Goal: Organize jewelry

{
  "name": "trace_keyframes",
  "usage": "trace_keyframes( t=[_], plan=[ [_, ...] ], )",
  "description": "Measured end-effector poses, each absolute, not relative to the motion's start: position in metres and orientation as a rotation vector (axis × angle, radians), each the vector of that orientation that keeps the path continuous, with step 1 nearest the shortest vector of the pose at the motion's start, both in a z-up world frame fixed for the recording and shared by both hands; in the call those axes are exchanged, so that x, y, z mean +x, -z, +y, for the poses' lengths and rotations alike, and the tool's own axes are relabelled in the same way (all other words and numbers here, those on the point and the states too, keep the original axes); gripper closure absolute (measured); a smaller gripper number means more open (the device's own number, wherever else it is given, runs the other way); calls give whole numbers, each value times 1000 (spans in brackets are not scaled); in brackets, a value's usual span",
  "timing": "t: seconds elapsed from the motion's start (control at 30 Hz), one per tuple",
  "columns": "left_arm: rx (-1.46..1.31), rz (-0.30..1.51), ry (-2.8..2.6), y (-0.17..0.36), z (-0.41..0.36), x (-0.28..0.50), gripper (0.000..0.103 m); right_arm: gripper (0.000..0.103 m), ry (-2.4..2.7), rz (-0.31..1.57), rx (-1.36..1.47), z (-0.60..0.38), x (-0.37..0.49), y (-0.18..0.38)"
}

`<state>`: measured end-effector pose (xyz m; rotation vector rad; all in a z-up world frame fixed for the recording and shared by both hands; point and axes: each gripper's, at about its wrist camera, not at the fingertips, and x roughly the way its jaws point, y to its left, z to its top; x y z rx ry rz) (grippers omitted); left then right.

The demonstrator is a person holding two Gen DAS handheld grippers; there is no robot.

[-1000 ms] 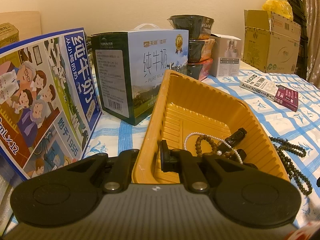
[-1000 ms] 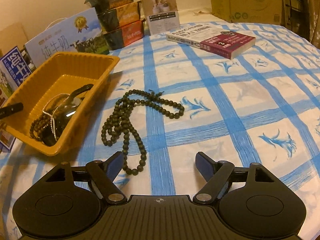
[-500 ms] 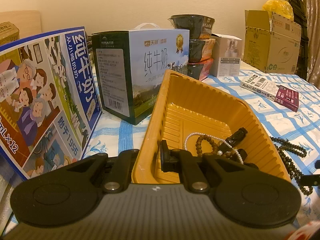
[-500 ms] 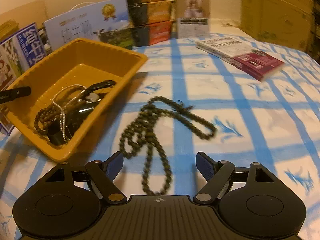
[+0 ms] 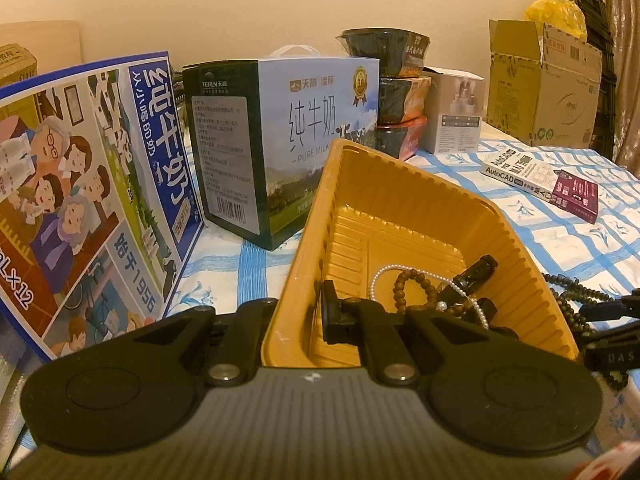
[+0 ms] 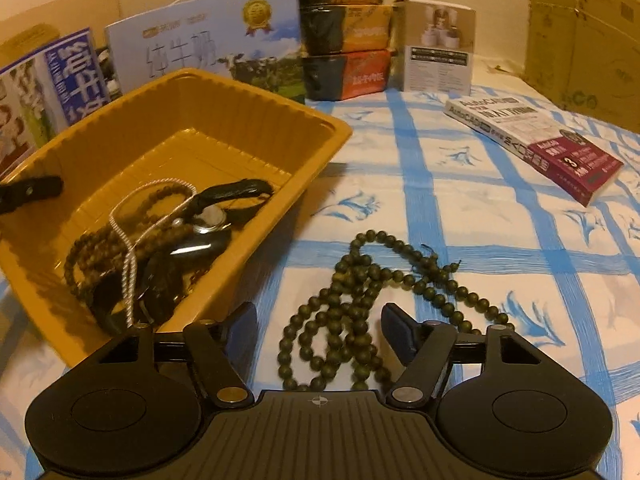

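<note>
A yellow plastic tray [image 5: 420, 188] holds a white pearl string [image 6: 132, 216], a brown bead bracelet [image 5: 416, 284] and a black watch [image 6: 208, 220]. My left gripper [image 5: 296, 316] is shut on the tray's near wall, one finger outside and one inside. On the blue-checked cloth beside the tray lies a dark green bead necklace [image 6: 352, 280]. My right gripper [image 6: 320, 320] hangs low over it with its jaws closing. The heaped beads lie between the fingertips, and the pads do not press on them. The left wrist view shows that necklace [image 5: 568, 292] at the right edge.
Two milk cartons [image 5: 304, 140] [image 5: 80, 192] stand behind and left of the tray [image 6: 256, 92]. Stacked food bowls [image 6: 344, 32] and a small white box [image 6: 436, 52] stand at the back. A book [image 6: 532, 140] lies to the right, a cardboard box [image 6: 580, 40] beyond it.
My right gripper has moved closer to the tray and down over the green necklace, so the beads now lie between its fingers, which have narrowed a little. The left gripper has stayed put.
</note>
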<state>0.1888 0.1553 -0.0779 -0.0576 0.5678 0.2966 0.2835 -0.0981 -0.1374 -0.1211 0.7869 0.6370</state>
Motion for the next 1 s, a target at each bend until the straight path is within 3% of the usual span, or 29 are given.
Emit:
trace_keyframes(
  t=[0.1,0.33,0.5,0.67,1.0],
  plan=[
    [-57,568,-296,78,156,189,94,46,-618,785,-119,-103,287,139],
    [-59,571,-301,79,157,189,94,47,-646,789,-182,-99,285,142],
    [-55,570,-301,79,156,189,93,56,-638,771,-195,-96,287,147],
    [-57,570,-302,79,156,189,93,88,-635,782,-219,-97,291,146],
    [-56,568,-302,77,155,189,94,89,-620,813,-193,-110,286,138]
  ],
)
